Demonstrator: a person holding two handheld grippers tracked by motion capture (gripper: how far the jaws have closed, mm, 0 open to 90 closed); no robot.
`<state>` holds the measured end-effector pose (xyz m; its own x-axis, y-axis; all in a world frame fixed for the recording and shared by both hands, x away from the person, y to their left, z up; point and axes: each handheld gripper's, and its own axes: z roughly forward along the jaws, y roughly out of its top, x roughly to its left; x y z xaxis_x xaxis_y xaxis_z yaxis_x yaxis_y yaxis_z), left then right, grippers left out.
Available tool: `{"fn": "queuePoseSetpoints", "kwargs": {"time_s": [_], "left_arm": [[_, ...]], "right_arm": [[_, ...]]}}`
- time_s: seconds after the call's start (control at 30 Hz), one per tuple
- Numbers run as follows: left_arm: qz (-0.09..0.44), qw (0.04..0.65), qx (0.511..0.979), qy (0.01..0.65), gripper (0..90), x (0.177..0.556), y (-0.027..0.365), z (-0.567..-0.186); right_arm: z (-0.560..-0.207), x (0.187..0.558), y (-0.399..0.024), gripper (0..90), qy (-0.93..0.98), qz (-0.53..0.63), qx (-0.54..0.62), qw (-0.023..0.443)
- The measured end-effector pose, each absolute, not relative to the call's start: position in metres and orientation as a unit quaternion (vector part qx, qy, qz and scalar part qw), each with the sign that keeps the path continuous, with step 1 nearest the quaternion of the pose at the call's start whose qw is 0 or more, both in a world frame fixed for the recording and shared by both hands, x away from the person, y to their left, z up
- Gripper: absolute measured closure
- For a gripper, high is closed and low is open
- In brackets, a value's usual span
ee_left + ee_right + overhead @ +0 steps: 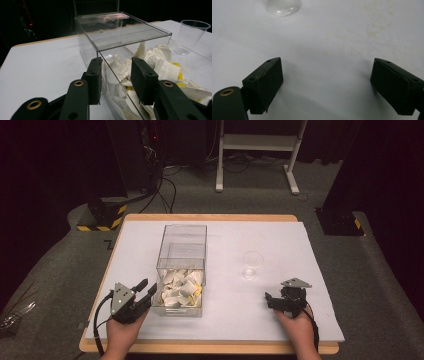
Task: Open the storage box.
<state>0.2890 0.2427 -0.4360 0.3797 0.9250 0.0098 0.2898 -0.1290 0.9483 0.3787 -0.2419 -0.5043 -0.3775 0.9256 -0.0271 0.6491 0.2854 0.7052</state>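
Standing on the white table cover (pixel 280 320), the clear plastic box (pixel 182 251) is a tall, straight-walled case whose long axis runs from the near edge of the table toward the far edge, left of the middle. Its far half is covered by a flat clear lid, while the near half is open at the top. The near end is heaped with crumpled white packets (pixel 179 287), a few showing yellow. In the left gripper view the packets lie against the clear wall, and the lid's edge crosses above them.

The left gripper (pixel 144 290) sits just left of the box's near left corner, its jaws pointing toward the far right. In its own view the jaws stand partly apart and straddle the box's left wall, one pad outside and one over the packets; nothing is pinched between them.

The right gripper (pixel 270 299) rests low over the cover at the near right, well apart from the box, jaws spread wide and empty. A clear cup (pixel 252 265) stands upright beyond it, right of the box.
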Motion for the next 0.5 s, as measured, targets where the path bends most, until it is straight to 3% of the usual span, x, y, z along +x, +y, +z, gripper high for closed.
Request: {"fn": "queuePoseSetpoints", "kwargs": {"time_s": [0.5], "left_arm": [[0.33, 0.454, 0.683, 0.468, 57.7, 0.308, 0.277, -0.462]], "right_arm": [[-0.504, 0.379, -0.242, 11.0, 0.771, 0.31, 0.511, 0.222]]}}
